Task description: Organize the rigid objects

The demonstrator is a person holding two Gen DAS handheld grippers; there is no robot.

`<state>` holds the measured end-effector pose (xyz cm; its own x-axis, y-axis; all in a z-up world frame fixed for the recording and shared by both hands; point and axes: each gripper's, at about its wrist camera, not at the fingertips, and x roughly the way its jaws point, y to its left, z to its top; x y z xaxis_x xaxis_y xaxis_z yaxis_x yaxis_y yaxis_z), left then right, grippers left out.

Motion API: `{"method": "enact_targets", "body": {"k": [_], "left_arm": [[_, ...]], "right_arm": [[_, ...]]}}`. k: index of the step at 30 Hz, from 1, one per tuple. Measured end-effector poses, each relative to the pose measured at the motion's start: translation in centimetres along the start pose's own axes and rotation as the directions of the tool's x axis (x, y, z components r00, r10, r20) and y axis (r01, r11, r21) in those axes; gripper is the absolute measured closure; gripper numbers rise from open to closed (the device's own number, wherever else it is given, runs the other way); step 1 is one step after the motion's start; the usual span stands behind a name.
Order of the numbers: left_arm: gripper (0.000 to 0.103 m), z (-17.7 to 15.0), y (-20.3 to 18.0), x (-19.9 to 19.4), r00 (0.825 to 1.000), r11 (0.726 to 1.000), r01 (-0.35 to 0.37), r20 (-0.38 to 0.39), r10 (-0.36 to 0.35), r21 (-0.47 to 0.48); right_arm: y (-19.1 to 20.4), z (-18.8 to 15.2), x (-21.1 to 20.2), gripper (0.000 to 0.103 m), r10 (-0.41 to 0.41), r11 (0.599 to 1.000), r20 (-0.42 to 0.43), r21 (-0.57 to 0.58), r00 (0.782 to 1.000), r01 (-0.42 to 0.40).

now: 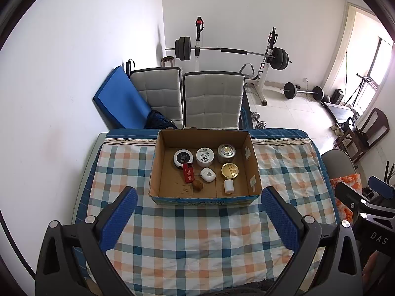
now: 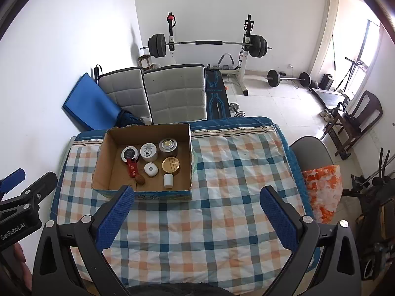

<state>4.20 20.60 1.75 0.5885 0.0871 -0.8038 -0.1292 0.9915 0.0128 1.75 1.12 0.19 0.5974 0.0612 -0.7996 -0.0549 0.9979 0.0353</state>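
An open cardboard box (image 1: 253, 165) (image 2: 103, 157) stands on the checked tablecloth. Inside it are a black-lidded jar (image 1: 183, 158), a white jar (image 1: 204, 156), a silver tin (image 1: 226, 153), a gold-lidded jar (image 1: 229, 170), a small white case (image 1: 207, 174), a red box (image 1: 188, 173), a brown nut (image 1: 198, 185) and a white cylinder (image 1: 228, 186). My left gripper (image 1: 198, 215) is open and empty, in front of the box. My right gripper (image 2: 196, 211) is open and empty, to the box's front right.
The checked tablecloth (image 1: 197, 241) (image 2: 234, 172) covers the table. Two grey chairs (image 1: 212, 98) stand behind it, next to a blue mat (image 1: 118, 101). A barbell rack (image 1: 232, 51) stands at the back wall. An orange-white bag (image 2: 323, 192) sits off the table's right edge.
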Motion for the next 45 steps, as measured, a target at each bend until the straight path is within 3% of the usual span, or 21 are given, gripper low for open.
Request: {"method": "enact_targets", "body": {"k": [45], "left_arm": [[0.000, 0.48, -0.03, 0.42, 1.000, 0.999, 0.025, -0.006, -0.025, 0.041]], "right_arm": [[-0.94, -0.67, -0.12, 0.000, -0.032, 0.998, 0.001, 0.060, 0.999, 0.032]]}}
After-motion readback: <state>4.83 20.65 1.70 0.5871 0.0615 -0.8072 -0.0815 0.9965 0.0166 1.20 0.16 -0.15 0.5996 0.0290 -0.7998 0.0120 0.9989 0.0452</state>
